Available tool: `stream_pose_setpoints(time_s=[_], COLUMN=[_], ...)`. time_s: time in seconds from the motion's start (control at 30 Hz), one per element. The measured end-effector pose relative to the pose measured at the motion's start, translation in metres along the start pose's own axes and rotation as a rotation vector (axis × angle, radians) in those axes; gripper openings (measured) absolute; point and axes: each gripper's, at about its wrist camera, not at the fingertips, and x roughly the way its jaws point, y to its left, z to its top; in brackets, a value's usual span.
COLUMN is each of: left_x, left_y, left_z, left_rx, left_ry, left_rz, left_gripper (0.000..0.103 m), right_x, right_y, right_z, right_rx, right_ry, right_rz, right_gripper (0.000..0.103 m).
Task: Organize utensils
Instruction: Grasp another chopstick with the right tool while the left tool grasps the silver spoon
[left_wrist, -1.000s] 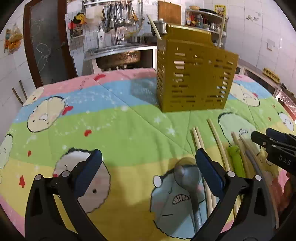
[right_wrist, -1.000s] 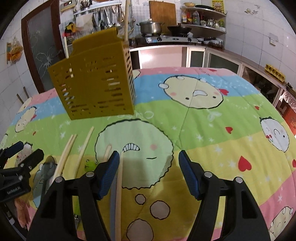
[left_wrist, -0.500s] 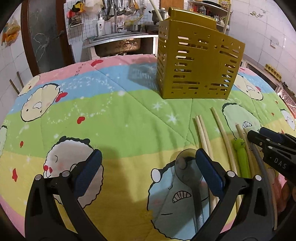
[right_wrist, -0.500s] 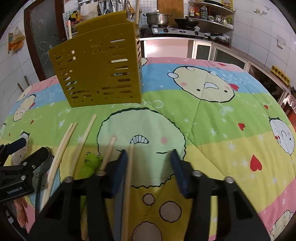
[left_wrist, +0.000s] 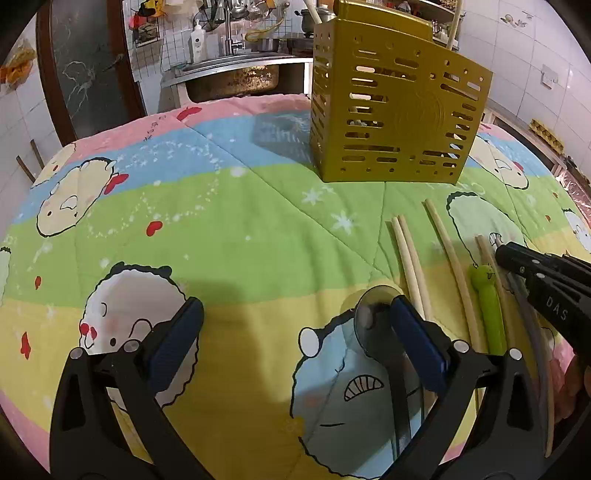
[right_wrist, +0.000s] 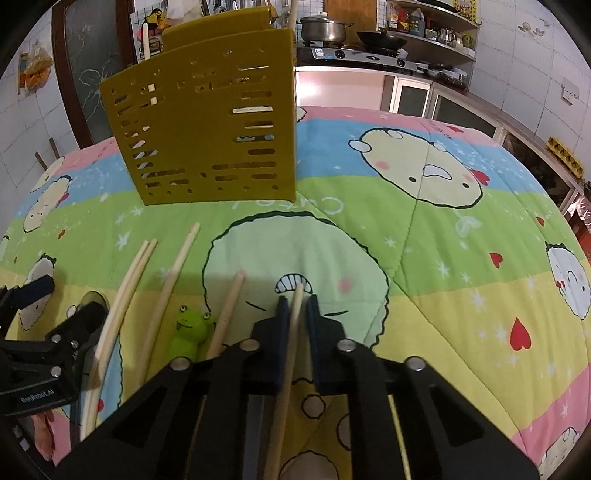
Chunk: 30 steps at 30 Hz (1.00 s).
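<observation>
Right gripper (right_wrist: 295, 314) pinching one chopstick (right_wrist: 286, 360) low on the quilt (right_wrist: 461, 295); left gripper (left_wrist: 295, 332) spread wide beside the spoon (left_wrist: 371, 317); I should lift level, then tip upright into the yellow caddy (right_wrist: 207, 129).

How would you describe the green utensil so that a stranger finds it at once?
Start at the gold slotted utensil holder standing on the cartoon quilt. In front of it lies a row of pale chopsticks. Among them is the green utensil, the only coloured one, with a frog face on its end.
</observation>
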Motion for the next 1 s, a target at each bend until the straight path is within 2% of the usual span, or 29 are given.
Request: stream_pose_setpoints(time_s=[0.3, 0.43, 0.87, 0.97, 1.0], left_x=[-0.003, -0.002, 0.002, 0.003, 0.002], left_y=[-0.010, -0.015, -0.019, -0.019, -0.021], left_z=[-0.002, -0.003, -0.003, 0.000, 0.000], left_rx=[0.018, 0.034, 0.004, -0.001, 0.007], left_ry=[0.007, 0.012, 0.056, 0.064, 0.065], left_rz=[-0.001, 0.023, 0.021, 0.008, 0.001], left_gripper=[0.097, 0.097, 0.096, 0.088, 0.081], right_x=[-0.009, -0.010, -0.007, -0.007, -0.007], right_y=[-0.002, -0.005, -0.009, -0.008, -0.008], right_z=[-0.006, -0.008, -0.007, -0.006, -0.005], right_rx=[-0.004, -0.001, 0.025, 0.019, 0.018], right_ry=[-0.012, -0.008, 0.006, 0.008, 0.006], right_rz=[-0.002, 0.002, 0.008, 0.000, -0.001], right_gripper=[0.007, 0.007, 0.007, 0.007, 0.007])
